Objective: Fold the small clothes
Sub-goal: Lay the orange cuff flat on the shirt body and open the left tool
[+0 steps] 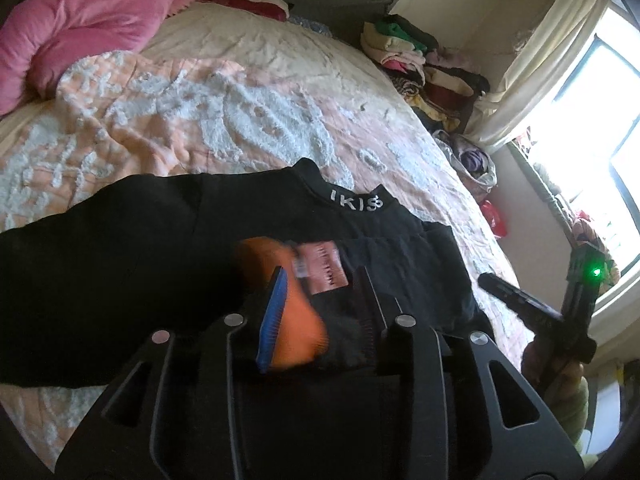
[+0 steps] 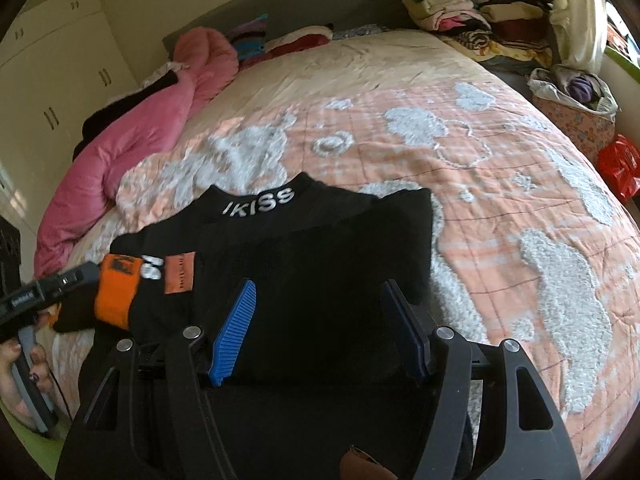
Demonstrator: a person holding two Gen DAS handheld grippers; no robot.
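Observation:
A black top (image 1: 132, 248) with white "IKISS" lettering on its collar (image 1: 356, 203) lies on the bed; it also shows in the right wrist view (image 2: 320, 264). Its right sleeve lies folded over the body. My left gripper (image 1: 320, 300) is shut on the left sleeve's orange cuff (image 1: 296, 312), held over the body; the cuff (image 2: 118, 296) and left gripper (image 2: 86, 274) show at the left in the right wrist view. My right gripper (image 2: 320, 312) is open over the top's lower part, holding nothing; it shows at the right in the left wrist view (image 1: 490, 282).
The bed has a peach quilt with white fluffy patches (image 2: 500, 184). A pink duvet (image 1: 80, 28) lies at the left. Piles of folded clothes (image 2: 480, 12) sit at the far corner. A box of cloth (image 2: 572, 104) and a red bag (image 2: 620, 164) stand beside the bed.

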